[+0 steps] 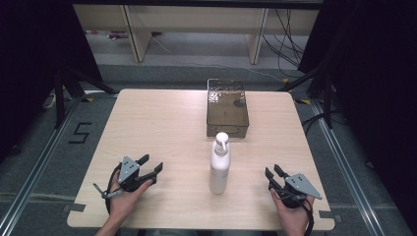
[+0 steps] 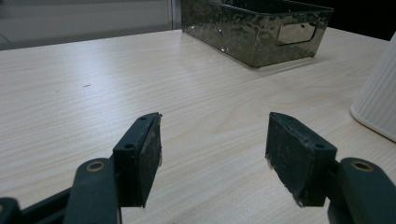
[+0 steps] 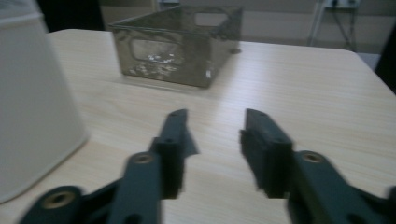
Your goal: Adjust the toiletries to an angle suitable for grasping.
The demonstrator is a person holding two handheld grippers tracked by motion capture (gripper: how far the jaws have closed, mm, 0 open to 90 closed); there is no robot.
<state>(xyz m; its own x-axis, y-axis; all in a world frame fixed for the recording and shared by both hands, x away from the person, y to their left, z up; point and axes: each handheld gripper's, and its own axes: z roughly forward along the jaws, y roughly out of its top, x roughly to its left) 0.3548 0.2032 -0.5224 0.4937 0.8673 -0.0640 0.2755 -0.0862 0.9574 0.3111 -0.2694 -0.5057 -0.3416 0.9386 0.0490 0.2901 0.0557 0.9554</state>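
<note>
— Where is the high camera looking from?
— It's looking forward and down over the whole table (image 1: 167, 128).
— And the tool cameras?
— Each is sitting low behind its tool, facing the metal basket (image 2: 254, 28) ahead; all three are sharing it.

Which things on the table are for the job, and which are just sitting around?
For the job:
- white pump bottle, standing upright between the two grippers
- left gripper and right gripper, both open and holding nothing

Just there:
- metal box, behind the bottle, apart from it
- wooden table
- cables on the floor beyond the table
</note>
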